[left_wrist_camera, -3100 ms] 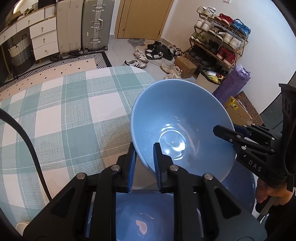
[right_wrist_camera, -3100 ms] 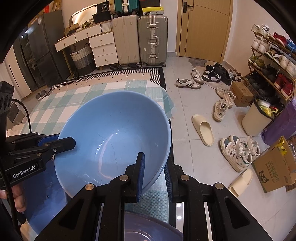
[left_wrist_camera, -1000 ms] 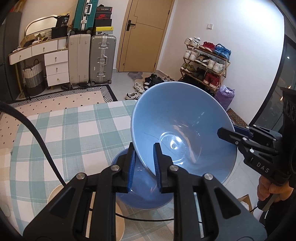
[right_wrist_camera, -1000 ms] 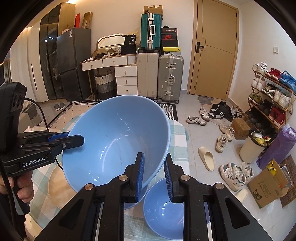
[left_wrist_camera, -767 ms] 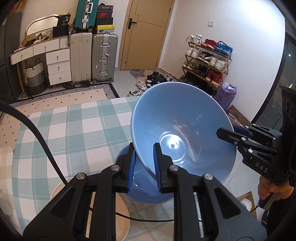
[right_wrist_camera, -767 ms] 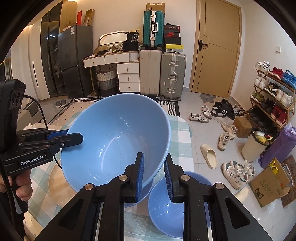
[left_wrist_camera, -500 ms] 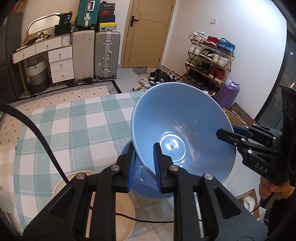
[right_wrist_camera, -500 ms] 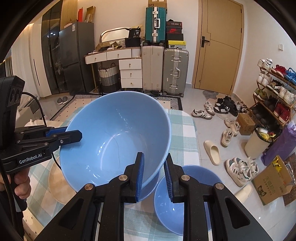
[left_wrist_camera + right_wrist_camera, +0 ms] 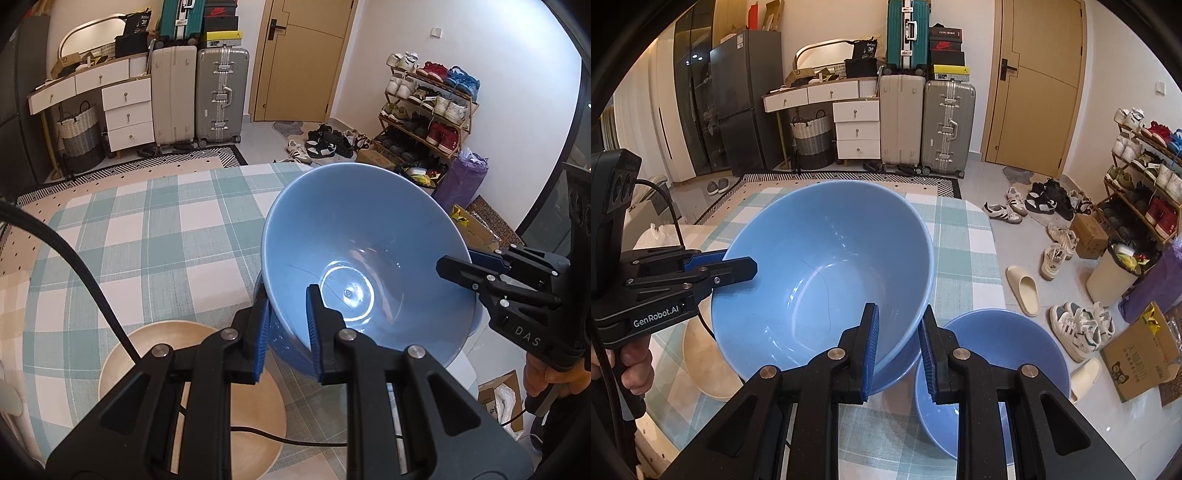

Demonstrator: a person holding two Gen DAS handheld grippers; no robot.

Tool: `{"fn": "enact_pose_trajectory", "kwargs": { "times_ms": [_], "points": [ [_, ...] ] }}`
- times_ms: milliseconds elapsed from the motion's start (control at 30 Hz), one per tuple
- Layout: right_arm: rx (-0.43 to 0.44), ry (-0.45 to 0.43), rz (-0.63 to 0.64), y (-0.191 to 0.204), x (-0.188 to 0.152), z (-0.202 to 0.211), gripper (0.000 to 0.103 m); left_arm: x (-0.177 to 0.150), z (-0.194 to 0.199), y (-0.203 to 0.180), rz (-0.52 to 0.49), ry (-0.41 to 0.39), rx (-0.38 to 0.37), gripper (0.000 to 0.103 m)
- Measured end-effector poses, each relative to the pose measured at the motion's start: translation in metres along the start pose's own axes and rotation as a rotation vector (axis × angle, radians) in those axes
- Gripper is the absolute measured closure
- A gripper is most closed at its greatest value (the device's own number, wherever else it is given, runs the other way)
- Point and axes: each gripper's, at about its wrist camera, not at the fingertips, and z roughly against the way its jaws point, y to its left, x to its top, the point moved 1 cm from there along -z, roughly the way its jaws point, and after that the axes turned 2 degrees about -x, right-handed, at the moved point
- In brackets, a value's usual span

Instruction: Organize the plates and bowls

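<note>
Both grippers pinch the rim of one big blue bowl (image 9: 365, 254), one on each side. Left gripper (image 9: 284, 325), at the bottom centre of its own view, has its pads closed on the near rim; the right gripper (image 9: 895, 343) does the same at the bottom centre of its view, and each shows at the side of the other's picture. Two grips on opposite edges likely keep a wide, smooth bowl from swinging or slipping. It hangs tilted above the checked surface (image 9: 147, 236), over another blue bowl (image 9: 284, 350) just beneath, which looks like the nesting spot. A third blue bowl (image 9: 993, 354) sits at lower right in the right view, and a tan plate (image 9: 192, 369) lies lower left in the left view.
</note>
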Motion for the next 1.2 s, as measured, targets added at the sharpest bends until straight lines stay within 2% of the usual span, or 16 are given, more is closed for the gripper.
{"fn": "enact_pose_trajectory", "kwargs": {
  "times_ms": [1200],
  "points": [
    [-0.014, 0.099, 0.023, 0.007, -0.02, -0.062, 0.081, -0.02, -0.102, 0.031, -0.048, 0.06, 0.103, 0.088]
  ]
}}
